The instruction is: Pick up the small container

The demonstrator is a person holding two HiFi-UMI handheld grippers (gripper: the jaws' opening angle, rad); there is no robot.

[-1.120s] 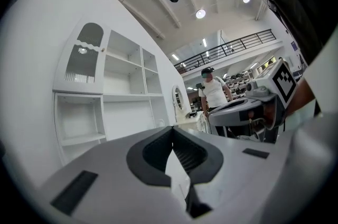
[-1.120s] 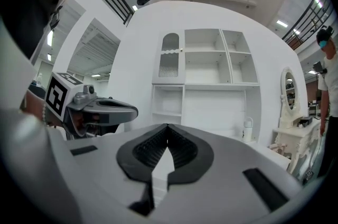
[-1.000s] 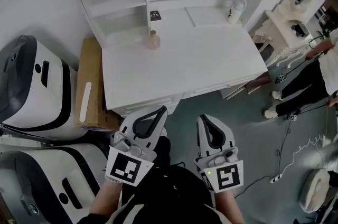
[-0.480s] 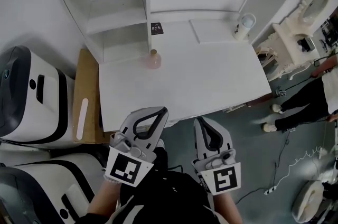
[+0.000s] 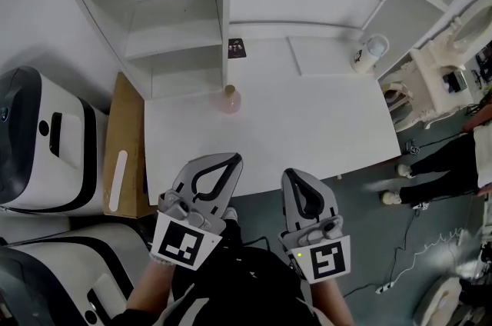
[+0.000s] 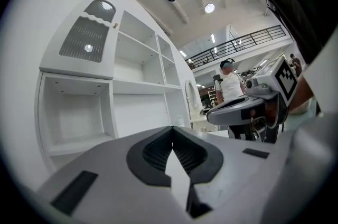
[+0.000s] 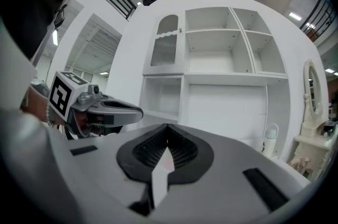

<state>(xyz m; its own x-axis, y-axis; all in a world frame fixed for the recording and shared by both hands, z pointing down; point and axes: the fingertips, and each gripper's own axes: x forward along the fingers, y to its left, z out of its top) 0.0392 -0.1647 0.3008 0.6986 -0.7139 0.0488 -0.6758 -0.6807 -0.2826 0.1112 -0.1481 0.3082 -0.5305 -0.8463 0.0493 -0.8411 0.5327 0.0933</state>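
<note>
Grey left tool [image 5: 231, 161], right tool [image 5: 290, 177] abreast

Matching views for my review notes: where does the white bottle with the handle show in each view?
Head view: white bottle at the desk's far right corner.
Left gripper view: too small to be sure; maybe the pale shape beside the oval mirror.
Right gripper view: lower right, on the desk.
Shared landmark: the white shelf unit.

Nothing legible is turning up: the black card [image 5: 237, 48] at the back of the tabletop [image 5: 307, 124] is carrying pale print too small to read, the white bottle [image 5: 367, 53] is wearing an equally tiny dark mark, and the left hand-held gripper [image 5: 233, 158] and right hand-held gripper [image 5: 291, 174] are showing only square markers
</note>
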